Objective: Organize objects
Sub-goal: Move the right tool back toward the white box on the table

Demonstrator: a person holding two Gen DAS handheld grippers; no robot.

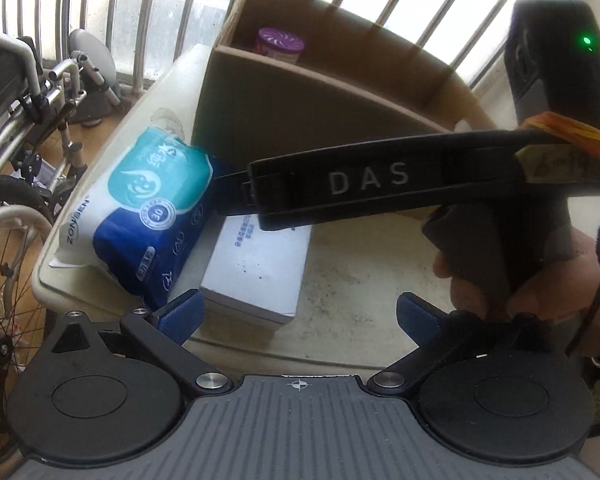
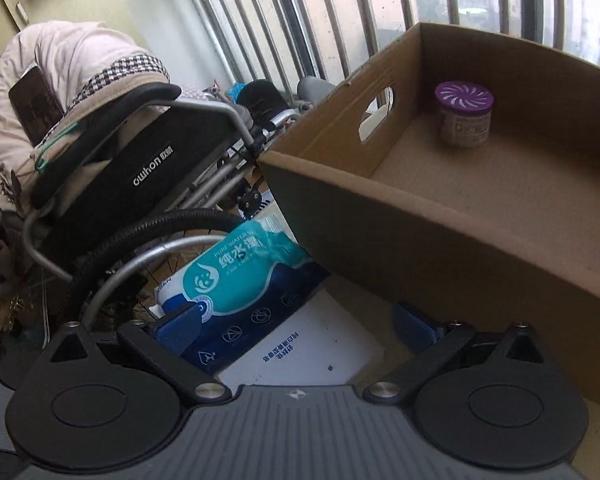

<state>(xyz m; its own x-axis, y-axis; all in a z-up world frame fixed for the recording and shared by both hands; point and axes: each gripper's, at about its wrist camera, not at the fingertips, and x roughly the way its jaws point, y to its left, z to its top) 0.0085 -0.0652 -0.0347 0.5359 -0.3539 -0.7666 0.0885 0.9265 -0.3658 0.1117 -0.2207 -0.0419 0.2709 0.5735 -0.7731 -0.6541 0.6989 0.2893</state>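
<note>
Both tools are spread wide and gripping nothing right now. My left tool [image 1: 300, 316] hovers low over the table [image 1: 360, 264], its blue pads either side of the white box [image 1: 256, 272] without touching it. My right tool [image 2: 296, 324] sits higher and further in, reaching across in front of the left one, pads open above the same white box [image 2: 300, 352] and the wipes pack [image 2: 240, 280].

The wipes pack [image 1: 148, 216] is what worries me. It leans tilted against the white box and sits right at the table's rounded edge, beside the wheelchair [image 2: 112, 168]. If I nudge the box or clip the pack with a pad, I reckon it slides off toward the wheel. It's a soft, slick pack too, so a shallow pinch could squirt it out.

Second risk: my right tool's arm crosses straight over the left tool's working space. Two tools closing on the same spot could knock together.

Third: the cardboard box [image 2: 460, 220] has a tall near wall, just above my right pad. Lifting anything in, I could catch that rim and shove the box along.

Inside the cardboard box, one thing only that I can see: a small jar with a purple lid [image 2: 464, 114], upright near the far corner. The rest of the floor in view is bare cardboard. The wipes and the white box are still outside on the table.
</note>
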